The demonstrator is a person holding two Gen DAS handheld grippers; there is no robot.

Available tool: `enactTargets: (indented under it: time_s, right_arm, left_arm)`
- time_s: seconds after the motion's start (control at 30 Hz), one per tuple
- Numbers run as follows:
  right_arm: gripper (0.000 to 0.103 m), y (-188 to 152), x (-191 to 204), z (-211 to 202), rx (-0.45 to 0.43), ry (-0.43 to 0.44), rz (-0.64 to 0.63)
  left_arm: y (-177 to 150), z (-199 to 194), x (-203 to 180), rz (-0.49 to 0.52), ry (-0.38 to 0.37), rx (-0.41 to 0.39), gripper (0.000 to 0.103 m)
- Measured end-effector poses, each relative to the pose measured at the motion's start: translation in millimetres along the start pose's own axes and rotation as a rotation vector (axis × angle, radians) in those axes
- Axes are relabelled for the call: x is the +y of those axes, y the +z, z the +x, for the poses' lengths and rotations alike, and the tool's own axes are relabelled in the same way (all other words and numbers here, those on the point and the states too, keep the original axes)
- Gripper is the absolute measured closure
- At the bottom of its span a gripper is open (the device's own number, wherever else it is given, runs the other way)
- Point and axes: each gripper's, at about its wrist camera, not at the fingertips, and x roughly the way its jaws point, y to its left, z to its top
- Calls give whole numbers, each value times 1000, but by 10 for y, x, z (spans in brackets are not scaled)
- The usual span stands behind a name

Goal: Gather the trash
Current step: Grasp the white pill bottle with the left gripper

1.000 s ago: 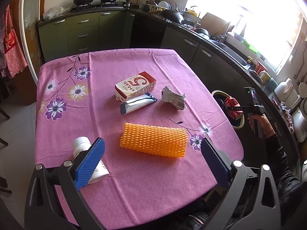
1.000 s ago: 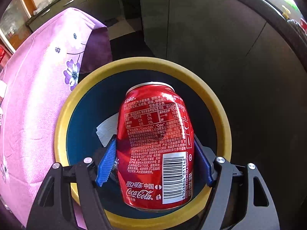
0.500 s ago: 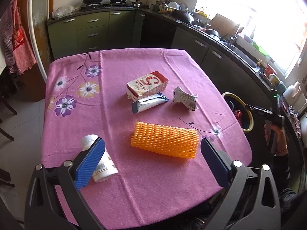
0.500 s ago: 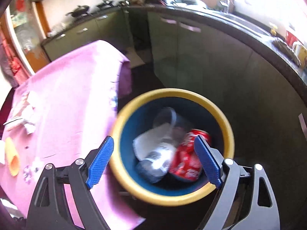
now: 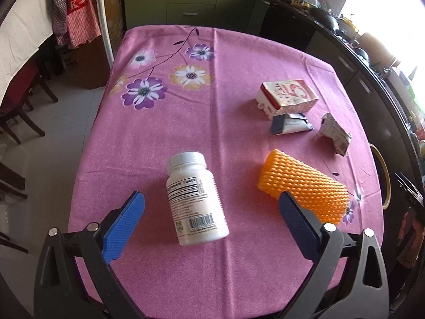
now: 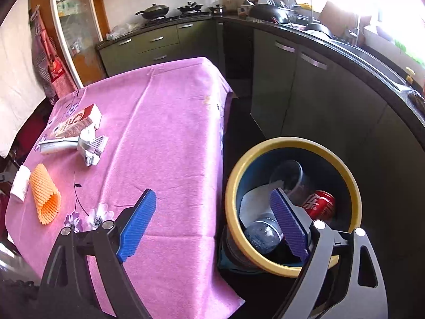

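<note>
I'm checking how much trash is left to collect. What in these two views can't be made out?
- Bin contents, right wrist view: the right gripper's finger and the rim hide the bottom beside the red can.
- Bin, left wrist view: only a rim sliver past the table edge.
- White bottle, left wrist view: label print too small; fullness unknowable.
- Orange foam net, left wrist view: the left gripper's finger covers its near end.

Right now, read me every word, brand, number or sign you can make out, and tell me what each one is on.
"Supplement Facts" (first letters cut off): label of the white pill bottle; its small print and barcode digits are too small to read.
"5": large red numeral on the red and white carton; other print blurred.
"K": white letter on the red apron.
Red soda can in the bin: white script, unreadable.
Crumpled carton: print too small to read.
</note>
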Motion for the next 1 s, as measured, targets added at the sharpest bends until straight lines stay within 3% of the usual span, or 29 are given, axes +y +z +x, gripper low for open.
enactTargets:
  time_s: [0.33, 0.47, 0.67, 1.0]
  right_arm:
    - [16, -7, 201, 114, 14, 55, -43]
    - [16, 4, 239, 92, 11, 61, -53]
    - [15, 10, 258, 61, 10, 63, -57]
    - [15, 14, 301, 9, 10, 75, -70]
  left_arm:
    - [-40, 282, -54, 29, 50, 47, 9]
    - [-32, 337, -28, 33, 66, 64, 24]
    - [-64, 460, 33, 25, 66, 110, 38]
    - [-53, 448, 60, 74, 98, 116, 55]
